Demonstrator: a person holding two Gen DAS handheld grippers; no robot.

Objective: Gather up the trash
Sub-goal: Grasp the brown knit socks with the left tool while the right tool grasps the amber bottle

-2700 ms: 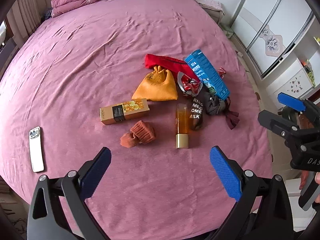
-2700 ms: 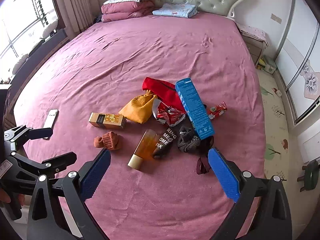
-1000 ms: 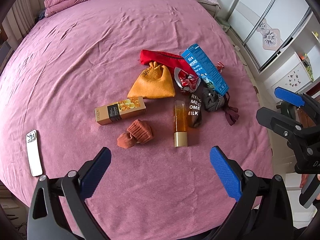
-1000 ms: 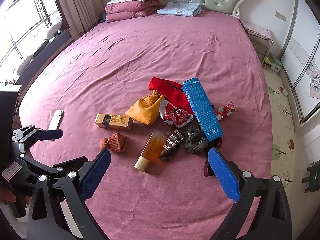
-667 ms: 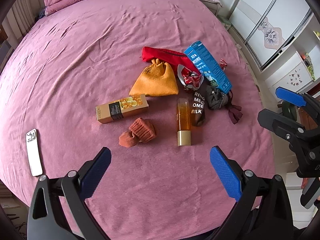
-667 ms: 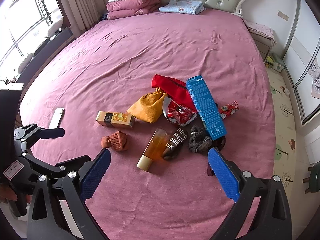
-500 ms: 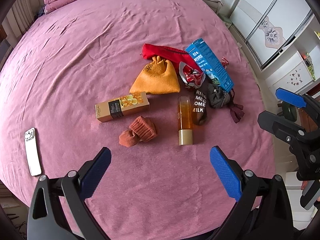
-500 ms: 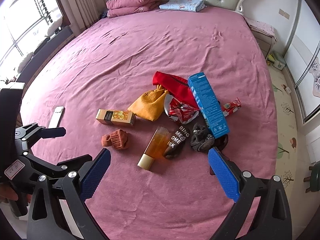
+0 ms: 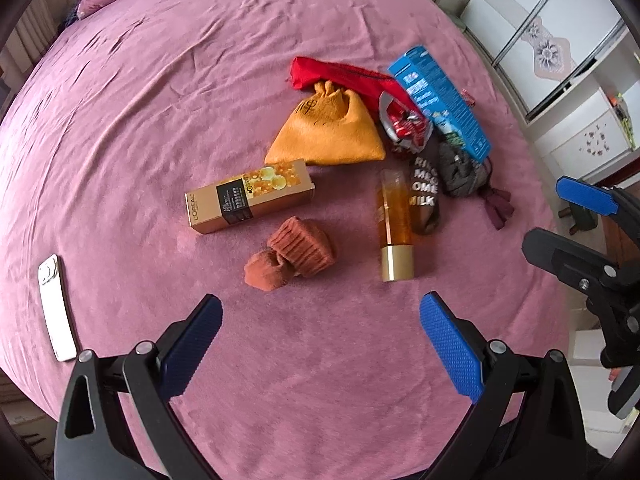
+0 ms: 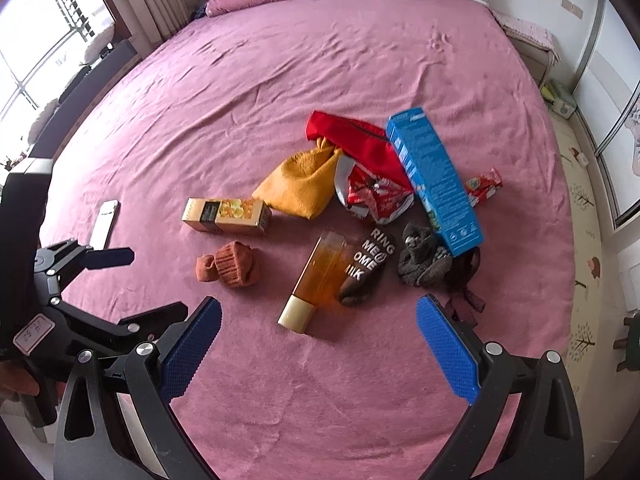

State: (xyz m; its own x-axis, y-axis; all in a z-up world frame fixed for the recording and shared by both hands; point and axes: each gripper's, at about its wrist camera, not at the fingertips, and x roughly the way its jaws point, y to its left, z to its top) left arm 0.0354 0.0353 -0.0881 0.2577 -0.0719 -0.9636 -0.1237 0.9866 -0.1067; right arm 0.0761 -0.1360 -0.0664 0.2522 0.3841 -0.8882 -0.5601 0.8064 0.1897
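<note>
Right wrist view showed the right gripper (image 10: 318,342) spread wide just short of the amber bottle (image 10: 322,276); the left gripper (image 9: 320,338), also spread, hovered near that bottle.

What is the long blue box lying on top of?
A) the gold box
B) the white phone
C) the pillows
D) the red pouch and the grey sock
D: the long blue box lies slanted with its far end over the red pouch and its near end over the grey sock, far from the white phone and apart from the gold box.
</note>
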